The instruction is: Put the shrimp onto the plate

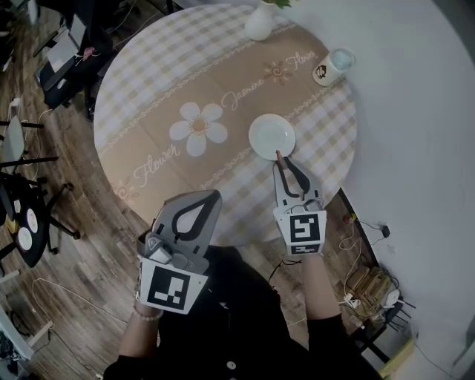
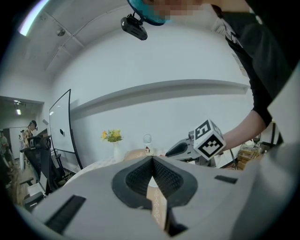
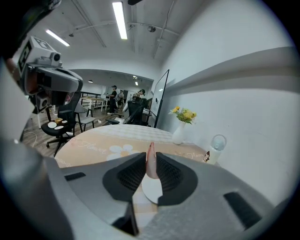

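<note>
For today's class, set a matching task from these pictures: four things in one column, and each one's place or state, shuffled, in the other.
Things:
1. shrimp
2. plate
3. vase
4. left gripper

Place or state:
A. at the far edge of the table
B. shut, with nothing in it
C. lying bare on the table
D. held in the right gripper

Pairs: 1-D, 2-C, 3-A, 4-B

Script on beige checked round tablecloth (image 1: 152, 93), upper centre: "Jasmine"
Script at its upper-right and lower-left ends: "Flower"
</note>
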The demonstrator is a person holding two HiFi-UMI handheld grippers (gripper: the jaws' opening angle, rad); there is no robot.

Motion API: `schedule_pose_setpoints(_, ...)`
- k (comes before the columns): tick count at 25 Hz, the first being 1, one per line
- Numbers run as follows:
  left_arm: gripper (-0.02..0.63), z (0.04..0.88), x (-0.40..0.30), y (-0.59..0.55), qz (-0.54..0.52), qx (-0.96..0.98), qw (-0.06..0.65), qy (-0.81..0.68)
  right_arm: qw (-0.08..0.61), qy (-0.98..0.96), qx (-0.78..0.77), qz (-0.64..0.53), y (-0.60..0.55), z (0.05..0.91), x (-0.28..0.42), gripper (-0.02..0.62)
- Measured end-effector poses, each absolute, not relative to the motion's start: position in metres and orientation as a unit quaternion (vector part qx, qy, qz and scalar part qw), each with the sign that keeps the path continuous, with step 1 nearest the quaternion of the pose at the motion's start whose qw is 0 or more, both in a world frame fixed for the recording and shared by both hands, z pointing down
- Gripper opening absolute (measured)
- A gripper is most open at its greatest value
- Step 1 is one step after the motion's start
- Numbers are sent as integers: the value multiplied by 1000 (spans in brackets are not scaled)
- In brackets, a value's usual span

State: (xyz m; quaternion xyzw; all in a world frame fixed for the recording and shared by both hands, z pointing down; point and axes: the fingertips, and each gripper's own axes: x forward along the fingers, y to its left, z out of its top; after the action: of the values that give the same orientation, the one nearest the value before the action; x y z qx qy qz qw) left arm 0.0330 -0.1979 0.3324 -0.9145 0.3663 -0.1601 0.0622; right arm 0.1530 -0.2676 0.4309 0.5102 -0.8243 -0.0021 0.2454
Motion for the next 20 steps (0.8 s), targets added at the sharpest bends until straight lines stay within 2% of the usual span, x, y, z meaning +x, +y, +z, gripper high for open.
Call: schedule_pose_setpoints(20, 0, 348, 20, -206, -177, -907, 45, 380, 330, -821, 463, 51, -321, 536, 155, 52)
